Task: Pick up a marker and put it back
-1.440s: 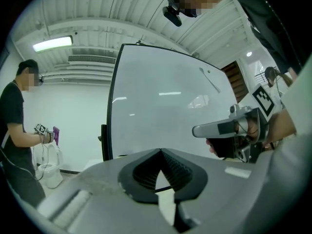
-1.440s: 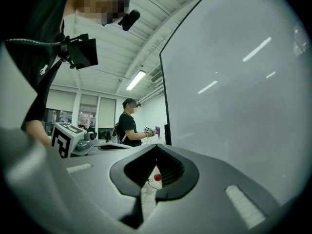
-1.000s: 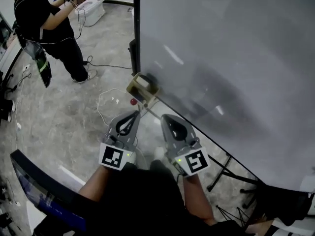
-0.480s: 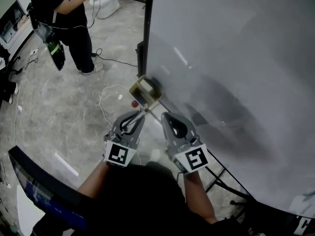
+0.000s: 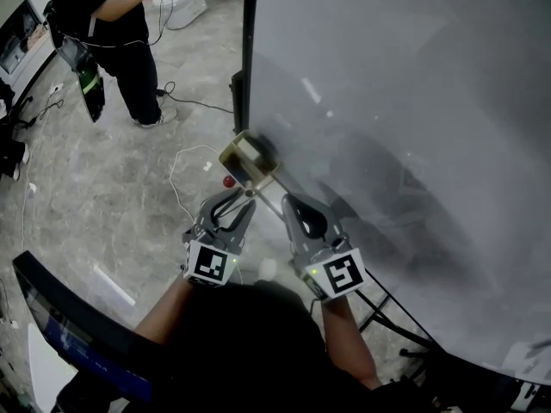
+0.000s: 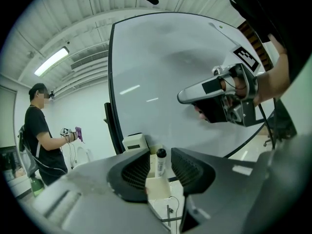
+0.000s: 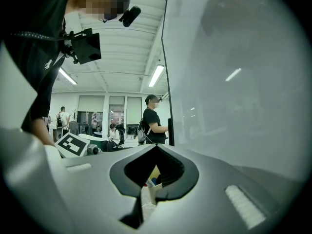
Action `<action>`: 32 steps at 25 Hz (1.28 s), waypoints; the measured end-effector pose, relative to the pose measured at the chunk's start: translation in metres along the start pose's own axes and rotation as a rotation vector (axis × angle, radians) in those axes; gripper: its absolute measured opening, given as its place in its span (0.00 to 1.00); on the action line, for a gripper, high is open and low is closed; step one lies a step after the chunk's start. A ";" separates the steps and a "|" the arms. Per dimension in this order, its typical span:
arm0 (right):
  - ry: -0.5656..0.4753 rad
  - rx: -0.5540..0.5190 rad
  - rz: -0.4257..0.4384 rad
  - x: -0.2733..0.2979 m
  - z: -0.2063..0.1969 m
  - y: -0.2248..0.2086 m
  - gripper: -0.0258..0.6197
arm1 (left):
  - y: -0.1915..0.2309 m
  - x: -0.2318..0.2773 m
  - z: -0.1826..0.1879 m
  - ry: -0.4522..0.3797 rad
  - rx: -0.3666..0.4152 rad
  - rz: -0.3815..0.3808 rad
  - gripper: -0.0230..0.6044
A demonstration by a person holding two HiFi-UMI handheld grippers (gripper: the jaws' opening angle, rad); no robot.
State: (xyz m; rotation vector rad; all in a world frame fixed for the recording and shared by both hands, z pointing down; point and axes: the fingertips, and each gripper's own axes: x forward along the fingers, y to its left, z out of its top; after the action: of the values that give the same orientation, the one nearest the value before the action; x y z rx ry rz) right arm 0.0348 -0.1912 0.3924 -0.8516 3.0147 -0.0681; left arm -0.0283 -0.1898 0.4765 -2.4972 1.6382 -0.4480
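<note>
Head view: the left hand-held gripper (image 5: 242, 200) is reaching in at the left end of the ledge (image 5: 269, 198) under the whiteboard (image 5: 413, 101), just below a tan box (image 5: 244, 157). The right hand-held gripper (image 5: 288, 201) is hovering just beside it, near the same ledge. What sits between the left jaws is too small to tell from up here.

Left gripper view: the jaws have just been opening and are standing wide apart, released. The marker (image 6: 160, 165) is sitting between the ribbed pads (image 6: 138, 168), black cap pointing away, touching neither pad. It seems to be lying along the ledge. I cannot tell whether this is a letting-go or a lining-up to grasp. Either way, the marker is best kept centred in the gap. For a grasp, I would be sliding further in so the pads cover the barrel rather than the cap, then closing squarely. For a release, I would be drawing straight back along the barrel so no pad drags it off.

Right gripper view: the jaws are meeting at their tips, clenched on nothing, and facing along the whiteboard. This one is best kept clear of the left.
</note>
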 end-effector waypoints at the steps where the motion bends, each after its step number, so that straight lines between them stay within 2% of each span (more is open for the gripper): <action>1: -0.001 -0.002 0.002 0.000 0.000 -0.001 0.05 | 0.000 0.002 -0.002 0.006 0.002 0.002 0.27; 14: 0.001 0.003 -0.010 0.001 0.001 -0.010 0.05 | 0.002 0.016 -0.008 0.030 0.009 0.008 0.28; 20: 0.017 -0.002 -0.026 0.002 -0.003 -0.013 0.05 | 0.002 0.021 -0.017 0.042 0.050 -0.012 0.22; 25: 0.015 -0.002 -0.038 0.003 -0.001 -0.015 0.05 | 0.003 0.023 -0.009 0.032 0.027 -0.018 0.17; 32: 0.010 -0.003 -0.055 0.002 -0.001 -0.016 0.05 | 0.003 0.024 -0.006 0.020 0.031 -0.039 0.17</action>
State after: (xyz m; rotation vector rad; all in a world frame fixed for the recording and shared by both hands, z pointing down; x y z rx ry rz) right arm 0.0413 -0.2062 0.3939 -0.9373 3.0014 -0.0684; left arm -0.0236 -0.2125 0.4862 -2.5139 1.5802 -0.5006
